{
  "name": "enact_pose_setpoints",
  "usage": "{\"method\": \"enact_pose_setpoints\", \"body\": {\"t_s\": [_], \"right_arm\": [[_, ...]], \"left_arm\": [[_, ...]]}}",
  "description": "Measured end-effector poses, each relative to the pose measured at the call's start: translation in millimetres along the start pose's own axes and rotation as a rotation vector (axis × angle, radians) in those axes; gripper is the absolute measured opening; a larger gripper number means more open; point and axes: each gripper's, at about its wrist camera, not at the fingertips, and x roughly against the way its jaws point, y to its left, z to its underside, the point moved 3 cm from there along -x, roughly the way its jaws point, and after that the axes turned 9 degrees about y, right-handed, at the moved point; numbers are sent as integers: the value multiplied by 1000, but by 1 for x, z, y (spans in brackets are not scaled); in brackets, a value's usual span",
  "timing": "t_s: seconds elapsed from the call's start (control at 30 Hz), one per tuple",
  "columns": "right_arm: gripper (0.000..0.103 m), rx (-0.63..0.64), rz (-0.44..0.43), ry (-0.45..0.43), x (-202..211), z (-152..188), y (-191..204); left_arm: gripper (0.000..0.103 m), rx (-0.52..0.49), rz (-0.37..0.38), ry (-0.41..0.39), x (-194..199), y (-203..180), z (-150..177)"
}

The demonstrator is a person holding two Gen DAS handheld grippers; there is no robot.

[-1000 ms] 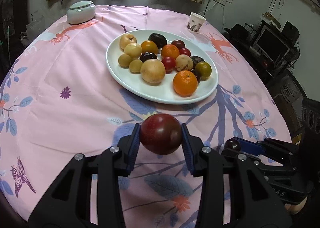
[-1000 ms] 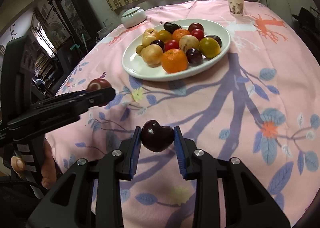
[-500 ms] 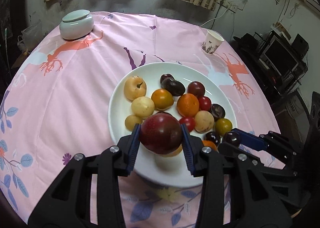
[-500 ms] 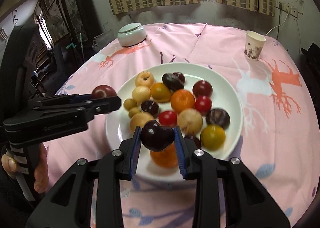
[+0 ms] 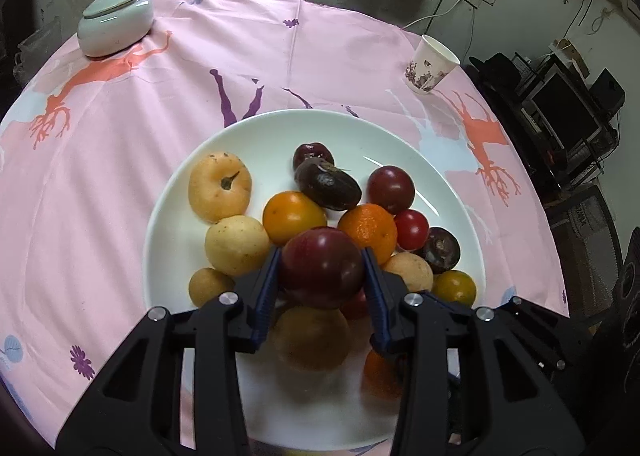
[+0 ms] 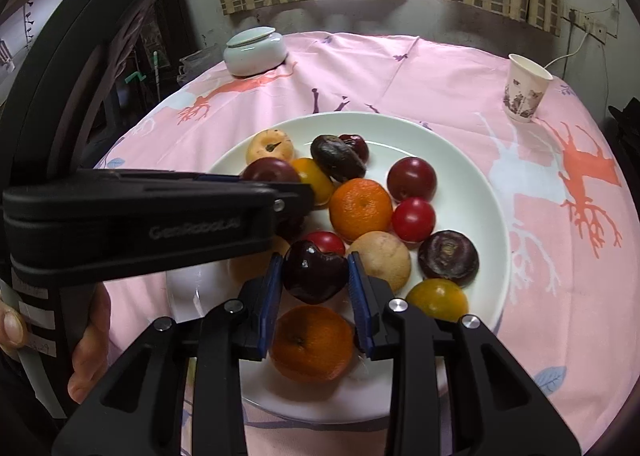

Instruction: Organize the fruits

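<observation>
Left wrist view: the left gripper (image 5: 322,276) pinches a round dark-red plum (image 5: 322,267) between its blue-padded fingers (image 5: 266,292), holding it above the near half of a large white round plate (image 5: 400,144) heaped with fruit. The plate sits on a round desk under a pink cloth printed with orange deer (image 5: 120,136). On the plate lie a pale yellow pear with a stem (image 5: 220,186) at the far left, a smooth orange-yellow fruit (image 5: 292,216) beside it, a wrinkled dark oblong fruit (image 5: 328,184) behind that, a mandarin orange (image 5: 370,230) just right of the held plum, and a small red tomato-like fruit (image 5: 412,230) further right. A lidded pale-green ceramic jar (image 5: 114,26) stands at the far left of the desk, and a patterned paper cup (image 5: 430,64) at the far right. The right gripper's black body shows at the lower right edge.

Right wrist view: the right gripper (image 6: 316,280) pinches a glossy, heart-shaped dark cherry-like fruit (image 6: 314,272) between its fingers (image 6: 268,292), above the plate's (image 6: 480,184) near part, over a second orange (image 6: 312,342). The left gripper (image 6: 280,180) reaches in from the left, its plum (image 6: 268,172) visible above its black finger, held by a hand (image 6: 86,352) at the lower left edge.
</observation>
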Motion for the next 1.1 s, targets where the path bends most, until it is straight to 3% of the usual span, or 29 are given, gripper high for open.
{"method": "enact_pose_setpoints", "body": {"t_s": [0.1, 0.2, 0.27, 0.57, 0.63, 0.7, 0.77, 0.83, 0.9, 1.0, 1.1], "right_arm": [[36, -3, 0, -2, -2, 0, 0], [66, -19, 4, -27, 1, -1, -2], [72, -9, 31, -29, 4, 0, -1], [72, -45, 15, 15, 34, 25, 1], [79, -45, 13, -7, 47, 35, 4], [96, -54, 23, -38, 60, 44, 5], [99, -65, 35, -72, 72, 53, 6], [102, -75, 47, -86, 79, 60, 7], [102, -82, 61, -98, 82, 66, 8], [102, -94, 89, -87, 79, 73, 9], [102, -113, 107, -71, 74, 83, 10]], "left_arm": [[41, -3, -2, 0, -2, -3, -3], [41, -5, -5, -1, -3, -6, -4], [41, -12, -8, -7, -3, -8, -5], [48, -37, -18, -35, 7, -17, -3], [57, -41, -23, -37, 9, -18, -1], [68, -48, -32, -49, 15, -20, 3], [81, -57, -49, -70, 25, -21, 10], [96, -57, -75, -99, 37, -22, 20], [101, -47, -141, -151, 53, -20, 34], [101, -73, -244, -221, 73, -19, 60], [101, -104, -370, -243, 86, -18, 86]]}}
